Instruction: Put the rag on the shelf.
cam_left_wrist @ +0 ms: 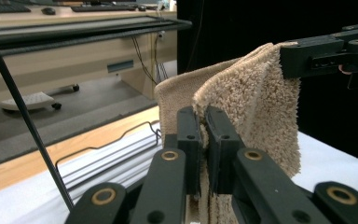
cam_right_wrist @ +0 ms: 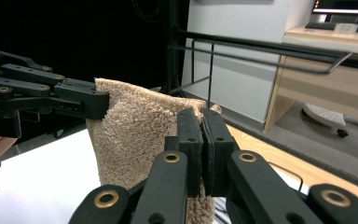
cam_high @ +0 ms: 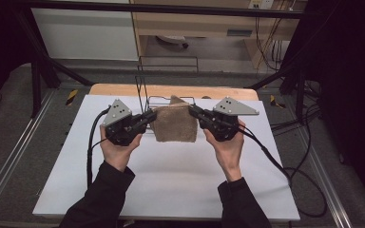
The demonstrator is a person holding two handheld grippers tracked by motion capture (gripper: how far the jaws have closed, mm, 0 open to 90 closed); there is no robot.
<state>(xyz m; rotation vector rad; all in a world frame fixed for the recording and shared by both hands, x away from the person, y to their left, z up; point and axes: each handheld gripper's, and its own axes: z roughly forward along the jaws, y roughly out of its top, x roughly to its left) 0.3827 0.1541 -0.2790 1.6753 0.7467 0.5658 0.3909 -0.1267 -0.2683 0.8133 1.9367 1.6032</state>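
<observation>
A folded tan towel (cam_high: 175,124) hangs above the white table top (cam_high: 171,180), held by its two upper corners. My left gripper (cam_high: 151,115) is shut on the towel's left corner and my right gripper (cam_high: 193,111) is shut on its right corner. In the left gripper view the black jaws pinch the tan towel (cam_left_wrist: 251,102) at its near edge, and the other gripper (cam_left_wrist: 303,58) clamps the far corner. In the right gripper view the jaws close on the towel (cam_right_wrist: 135,135) while the left gripper (cam_right_wrist: 95,100) grips the opposite corner.
A black wire rack (cam_high: 166,80) stands at the table's far edge behind the towel, its top bar (cam_left_wrist: 84,30) crossing the left gripper view. Cables (cam_high: 285,166) trail off the table's right side. A wooden desk (cam_high: 195,23) stands beyond.
</observation>
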